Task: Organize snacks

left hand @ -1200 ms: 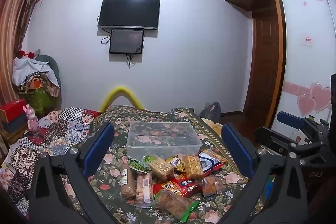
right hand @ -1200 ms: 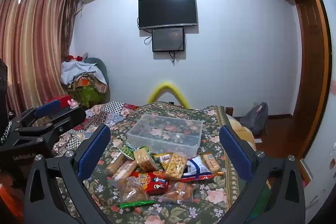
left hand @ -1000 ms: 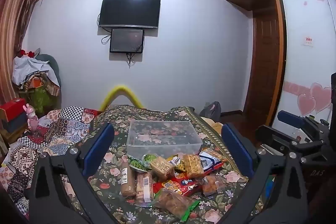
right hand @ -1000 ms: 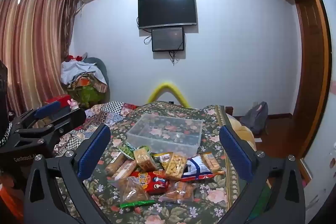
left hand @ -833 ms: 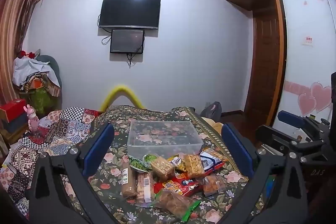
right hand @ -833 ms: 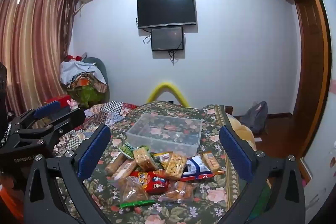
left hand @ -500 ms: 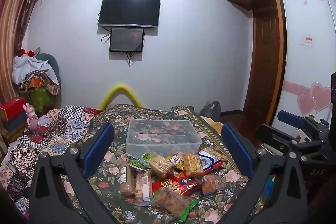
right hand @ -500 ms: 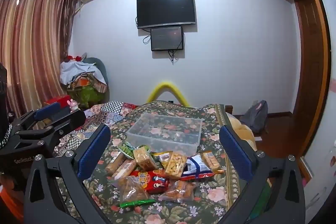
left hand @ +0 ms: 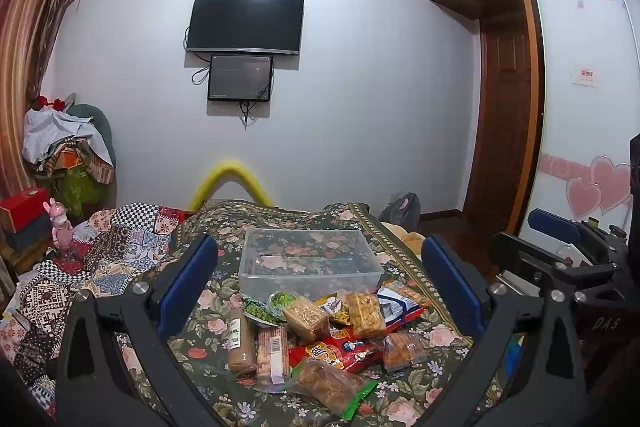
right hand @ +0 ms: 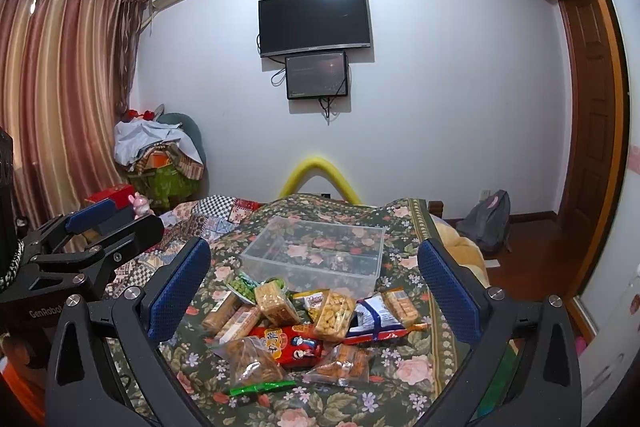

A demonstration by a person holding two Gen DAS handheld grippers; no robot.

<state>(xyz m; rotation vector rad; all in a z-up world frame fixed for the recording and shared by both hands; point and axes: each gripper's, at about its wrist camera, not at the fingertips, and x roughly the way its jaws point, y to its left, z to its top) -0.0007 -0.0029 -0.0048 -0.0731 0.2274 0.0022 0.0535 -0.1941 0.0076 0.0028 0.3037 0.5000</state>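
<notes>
I'm hovering both grippers above the snacks [right hand: 304, 327], piled lower centre of frame just in front of the empty clear bin [right hand: 316, 251]. Left gripper [left hand: 320, 291] and right gripper [right hand: 314, 291] are both gaping wide, holding nothing. I'm judging the top, outer packets best to take first: dropping straight down, pinching across the narrow side.

I count one clear plastic bin [left hand: 310, 259] on the bedspread. In front of it lies a heap of snack packets [left hand: 320, 331]: about a dozen, though overlaps hide the exact number. Among them I make out one red bag [right hand: 294, 343], one blue-and-white bag [right hand: 374, 313] and two long biscuit sleeves [left hand: 258, 345].
</notes>
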